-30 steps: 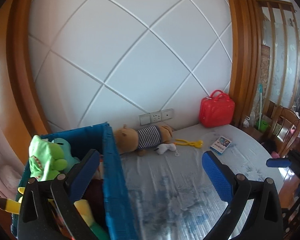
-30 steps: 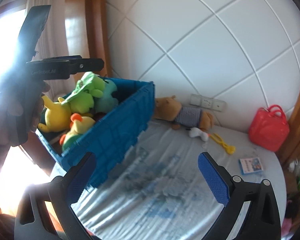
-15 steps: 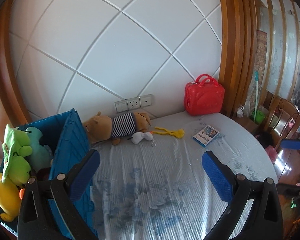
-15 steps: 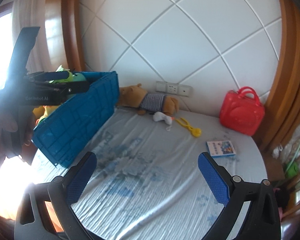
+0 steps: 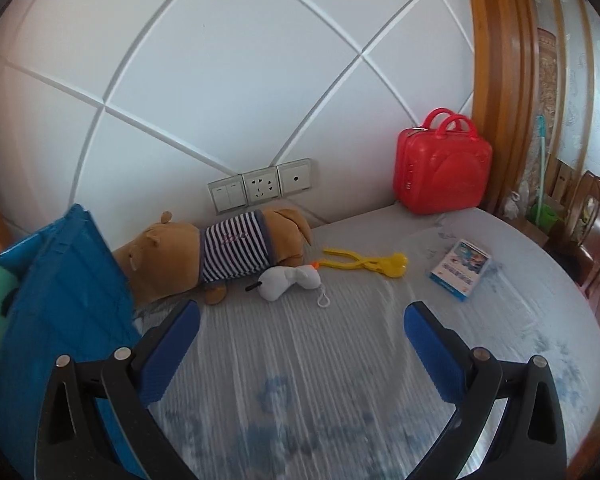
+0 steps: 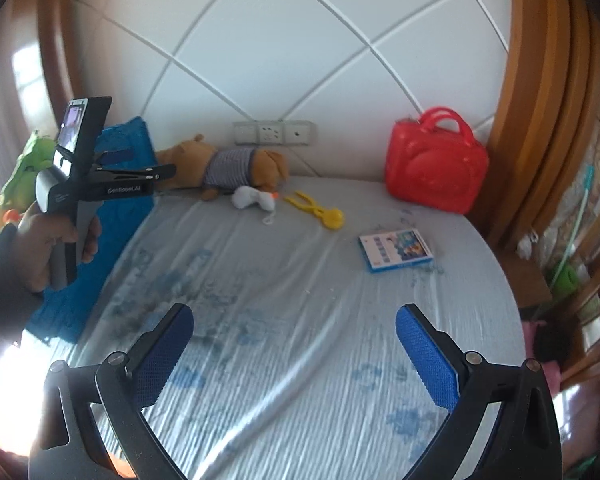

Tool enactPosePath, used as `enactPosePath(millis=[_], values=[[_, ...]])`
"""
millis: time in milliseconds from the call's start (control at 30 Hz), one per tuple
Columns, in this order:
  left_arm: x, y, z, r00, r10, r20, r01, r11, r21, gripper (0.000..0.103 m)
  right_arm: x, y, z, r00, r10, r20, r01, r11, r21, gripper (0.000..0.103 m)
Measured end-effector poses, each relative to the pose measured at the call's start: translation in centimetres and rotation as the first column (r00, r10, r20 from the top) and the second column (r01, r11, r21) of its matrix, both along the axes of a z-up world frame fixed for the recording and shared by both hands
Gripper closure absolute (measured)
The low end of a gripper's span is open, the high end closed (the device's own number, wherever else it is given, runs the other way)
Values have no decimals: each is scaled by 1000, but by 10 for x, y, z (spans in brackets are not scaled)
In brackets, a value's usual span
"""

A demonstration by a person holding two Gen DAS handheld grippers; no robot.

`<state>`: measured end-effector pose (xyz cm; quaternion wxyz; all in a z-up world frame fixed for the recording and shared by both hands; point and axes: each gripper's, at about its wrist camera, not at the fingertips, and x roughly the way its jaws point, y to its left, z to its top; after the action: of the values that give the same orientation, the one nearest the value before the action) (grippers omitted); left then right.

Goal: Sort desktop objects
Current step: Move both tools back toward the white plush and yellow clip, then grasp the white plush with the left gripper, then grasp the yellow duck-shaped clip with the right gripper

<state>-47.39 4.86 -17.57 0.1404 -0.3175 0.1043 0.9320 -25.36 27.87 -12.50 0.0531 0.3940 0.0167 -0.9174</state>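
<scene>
A brown plush bear in a striped shirt (image 5: 220, 252) lies by the wall; it also shows in the right wrist view (image 6: 224, 168). In front of it lie a small white plush (image 5: 288, 282), a yellow plastic clip toy (image 5: 364, 262) and a small blue book (image 5: 460, 269). A blue bin (image 5: 64, 292) with plush toys stands at the left. My left gripper (image 5: 302, 332) is open and empty, above the table, near the bin. My right gripper (image 6: 294, 344) is open and empty over the table's near part. The left gripper (image 6: 140, 178) also appears in the right wrist view.
A red toy suitcase (image 5: 442, 174) stands at the back right against the wall. Wall sockets (image 5: 260, 192) sit behind the bear. The table (image 6: 300, 320) has a grey-blue cloth. Wooden chairs (image 5: 592, 232) stand past its right edge.
Both cameras have swung right, away from the bin and toward the loose toys. The left gripper has moved closer to the bear and white plush. Both grippers stayed open.
</scene>
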Motion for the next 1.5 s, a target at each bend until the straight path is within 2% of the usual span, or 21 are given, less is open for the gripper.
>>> enactPosePath(millis=[100,200,333,467,667,733,767,800,833,1000,1100,1300,1367,1500], values=[[-48,8,-42,1000,4,9,-3,1000,-29,0,-20,14,-26,999,-24,32,24,1000,9,0],[-90,15,-85,1000,1,17,1,996,-89,0,-40,30,-56,997,-36,63,35,999,17,0],[-149,20,-148,1000,-6,22,9,989,-148,0,-66,52,-102,991,-50,123,48,999,15,0],[-198,19,-200,999,5,34,1,982,-189,0,-88,71,-149,984,-48,169,44,999,27,0],[-247,23,-239,999,14,44,-3,969,-245,0,-106,91,-191,973,-61,225,60,998,9,0],[-254,27,-243,999,-3,50,16,966,-257,0,-109,92,-198,969,-61,239,62,998,3,0],[-256,29,-244,999,-15,52,27,966,-257,9,-110,92,-201,968,-60,244,61,998,5,0],[-256,31,-242,998,-29,57,42,969,-242,24,-111,92,-204,967,-60,249,61,998,6,0],[-256,32,-239,997,-40,63,53,972,-228,46,-113,93,-205,965,-63,253,63,998,7,0],[-238,29,-228,995,-26,92,42,983,-177,54,-133,92,-209,966,-50,253,51,999,-1,0],[-208,23,-211,998,-25,65,34,990,-135,54,-159,86,-206,974,1,225,0,1000,-6,0],[-133,0,-175,999,37,25,-37,999,-33,54,-256,66,-212,980,144,141,-151,988,38,0],[-102,-13,-162,997,73,19,-74,997,10,54,-299,57,-226,972,191,135,-201,978,61,0],[-56,-31,-153,991,132,22,-133,991,30,54,-379,41,-256,955,251,161,-272,954,125,0]])
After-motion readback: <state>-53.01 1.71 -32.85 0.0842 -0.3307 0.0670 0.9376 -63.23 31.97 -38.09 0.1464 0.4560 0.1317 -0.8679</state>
